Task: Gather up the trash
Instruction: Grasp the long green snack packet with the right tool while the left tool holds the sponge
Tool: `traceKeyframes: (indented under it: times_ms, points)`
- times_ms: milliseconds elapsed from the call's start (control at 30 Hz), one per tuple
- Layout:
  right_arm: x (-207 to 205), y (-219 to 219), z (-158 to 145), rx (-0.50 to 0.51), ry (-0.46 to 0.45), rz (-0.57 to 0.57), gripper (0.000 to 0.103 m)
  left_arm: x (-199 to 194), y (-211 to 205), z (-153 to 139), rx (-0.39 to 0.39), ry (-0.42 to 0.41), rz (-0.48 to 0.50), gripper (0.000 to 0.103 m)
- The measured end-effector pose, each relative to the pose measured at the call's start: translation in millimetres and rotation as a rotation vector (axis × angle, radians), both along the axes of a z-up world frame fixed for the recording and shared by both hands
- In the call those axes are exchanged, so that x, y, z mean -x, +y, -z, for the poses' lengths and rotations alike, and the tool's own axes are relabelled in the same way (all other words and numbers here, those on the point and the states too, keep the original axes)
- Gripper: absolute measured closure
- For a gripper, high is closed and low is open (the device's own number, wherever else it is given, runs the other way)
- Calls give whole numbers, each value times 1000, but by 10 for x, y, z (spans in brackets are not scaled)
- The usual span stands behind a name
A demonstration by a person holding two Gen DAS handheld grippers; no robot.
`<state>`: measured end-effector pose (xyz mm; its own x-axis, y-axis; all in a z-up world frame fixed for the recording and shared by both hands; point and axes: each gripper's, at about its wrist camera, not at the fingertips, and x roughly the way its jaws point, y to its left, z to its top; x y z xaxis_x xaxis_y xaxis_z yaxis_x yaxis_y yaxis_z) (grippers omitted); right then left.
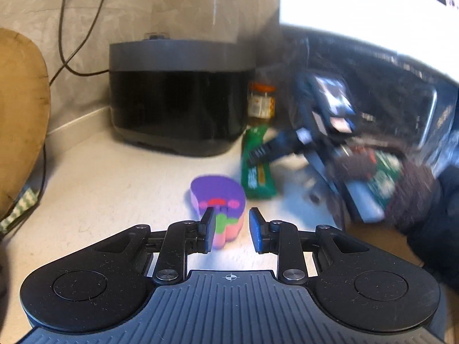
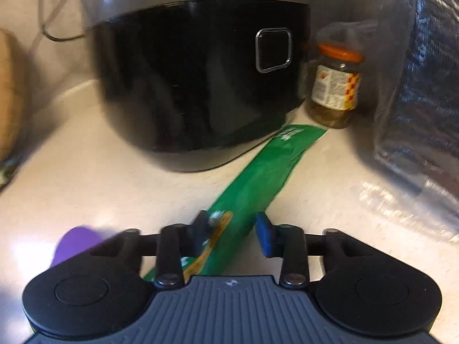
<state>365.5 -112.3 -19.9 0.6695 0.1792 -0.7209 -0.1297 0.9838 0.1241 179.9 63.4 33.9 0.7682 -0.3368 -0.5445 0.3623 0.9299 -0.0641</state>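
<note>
The green wrapper (image 2: 259, 172) lies flat on the pale counter (image 2: 86, 177), running diagonally from beside the glass jar (image 2: 335, 86) and the base of the black cooker (image 2: 195, 80) down toward the right gripper (image 2: 232, 229). Its near end passes between that gripper's two fingers; the left pad appears to rest on the printed end of the wrapper, while the right pad stands at or just off its other edge. The frame is blurred, so contact cannot be confirmed; the jaws stand partly apart with the wrapper between them. In the left wrist view, the right gripper (image 1: 255, 157) sits over the wrapper (image 1: 258, 169), carried by a hand in a dark fuzzy sleeve (image 1: 410, 200). The left gripper (image 1: 232, 226) hovers above the counter (image 1: 100, 186) with its jaws partly open and holding nothing. A purple and pink sponge (image 1: 218, 197) lies just beyond and below its left pad, to the left of the wrapper. A clear plastic bag (image 2: 416, 100) stands at the right, near the jar.
</note>
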Motion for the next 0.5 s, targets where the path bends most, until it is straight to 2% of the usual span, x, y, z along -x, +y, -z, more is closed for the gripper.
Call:
traceKeyframes:
  times_ms: [100, 233, 400, 433, 500]
  points:
    - [322, -104, -16, -29, 6, -56, 75, -198, -68, 46, 18, 6, -2, 73]
    - [799, -227, -32, -40, 1, -121, 76, -380, -348, 163, -30, 16, 40, 73]
    - [1047, -367, -64, 30, -58, -85, 75, -574, -856, 437, -286, 41, 45, 72]
    - [1036, -427, -49, 24, -57, -75, 75, -558, -928, 458, -332, 4, 45, 72]
    - [1032, -537, -17, -24, -43, -66, 75, -551, -999, 479, -368, 10, 54, 66]
